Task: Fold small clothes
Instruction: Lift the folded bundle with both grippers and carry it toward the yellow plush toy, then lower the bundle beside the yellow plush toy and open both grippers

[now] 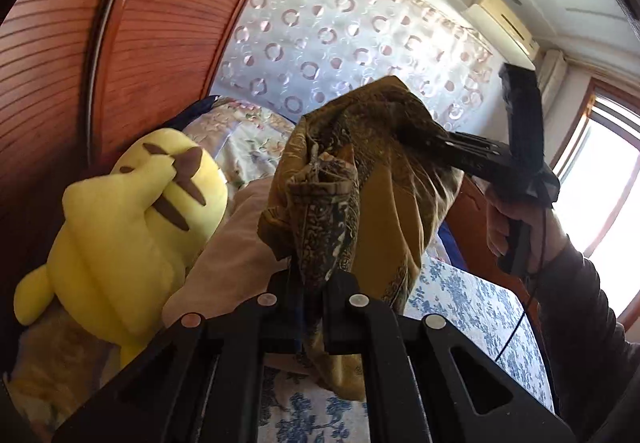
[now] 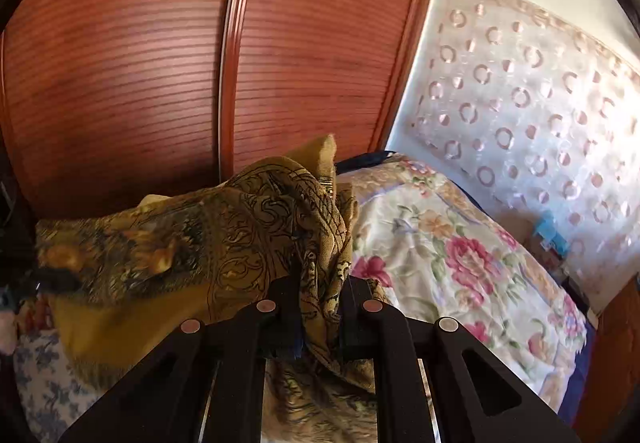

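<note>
A mustard-yellow patterned cloth [image 1: 372,171] hangs in the air between both grippers above the bed. My left gripper [image 1: 312,283] is shut on one bunched edge of it. My right gripper [image 2: 320,295] is shut on another edge of the cloth [image 2: 240,235]; it also shows in the left wrist view [image 1: 432,141], reaching in from the right with its fingers buried in the fabric. The cloth is crumpled and sags between the two grips. The left gripper shows at the far left edge of the right wrist view [image 2: 48,279], blurred.
A yellow plush toy [image 1: 132,227] lies at the left on the bed. A floral quilt [image 2: 448,263] and a blue-flowered sheet [image 1: 460,303] cover the bed. A wooden wardrobe [image 2: 160,63] stands behind. A patterned curtain [image 1: 340,35] and a window [image 1: 600,183] are at the right.
</note>
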{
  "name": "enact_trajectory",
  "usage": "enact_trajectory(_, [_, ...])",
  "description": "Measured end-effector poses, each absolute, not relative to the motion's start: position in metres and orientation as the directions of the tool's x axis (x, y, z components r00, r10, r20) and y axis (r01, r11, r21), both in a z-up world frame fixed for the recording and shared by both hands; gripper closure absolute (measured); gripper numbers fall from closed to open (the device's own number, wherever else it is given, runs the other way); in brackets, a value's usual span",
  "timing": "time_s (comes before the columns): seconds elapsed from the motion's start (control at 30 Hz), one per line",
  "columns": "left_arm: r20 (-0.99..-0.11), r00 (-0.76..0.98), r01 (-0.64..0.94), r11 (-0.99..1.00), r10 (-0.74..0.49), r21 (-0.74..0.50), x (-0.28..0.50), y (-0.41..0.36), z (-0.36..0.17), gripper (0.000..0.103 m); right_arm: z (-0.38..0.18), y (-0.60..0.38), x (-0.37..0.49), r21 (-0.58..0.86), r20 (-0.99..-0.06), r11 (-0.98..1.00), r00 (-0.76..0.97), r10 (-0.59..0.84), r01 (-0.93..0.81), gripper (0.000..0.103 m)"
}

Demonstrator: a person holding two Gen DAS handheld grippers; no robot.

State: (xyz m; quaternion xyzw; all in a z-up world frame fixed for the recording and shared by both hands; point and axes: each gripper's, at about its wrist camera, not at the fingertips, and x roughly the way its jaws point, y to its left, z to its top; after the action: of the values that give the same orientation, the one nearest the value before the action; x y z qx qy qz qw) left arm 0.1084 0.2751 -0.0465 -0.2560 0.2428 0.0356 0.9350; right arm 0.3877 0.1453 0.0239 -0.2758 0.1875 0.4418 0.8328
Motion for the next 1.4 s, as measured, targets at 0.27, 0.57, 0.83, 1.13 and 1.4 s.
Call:
enact_trajectory(0.27, [-0.573, 0.819, -0.299, 0.859, 0.008, -0.415, 0.11, 0.285, -0.077, 0.096, 0.003, 0.176, 0.424, -0.235, -0.621, 0.477, 0.508, 0.597, -0.847, 0.074])
enact_trajectory(0.57, [-0.539, 0.835, -0.316, 0.896, 0.108, -0.31, 0.092, 0.283, -0.058, 0.046, 0.023, 0.137, 0.429, -0.13, -0.486, 0.577, 0.559, 0.672, -0.806, 0.046])
enact_trajectory(0.83, [-0.55, 0.831, -0.248, 0.942, 0.086, -0.227, 0.118, 0.263, -0.058, 0.026, -0.009, 0.14, 0.435, -0.087, -0.559, 0.527, 0.479, 0.677, -0.845, 0.045])
enact_trajectory(1.13, [-0.665, 0.743, -0.274, 0.942, 0.08, -0.192, 0.138, 0.259, -0.088, 0.026, -0.037, 0.155, 0.472, -0.028, -0.568, 0.562, 0.476, 0.671, -0.827, 0.031])
enact_trajectory(1.4, [-0.653, 0.75, -0.278, 0.947, 0.11, -0.16, 0.132, 0.252, -0.076, 0.026, -0.032, 0.14, 0.443, -0.019, -0.558, 0.614, 0.518, 0.648, -0.789, 0.031])
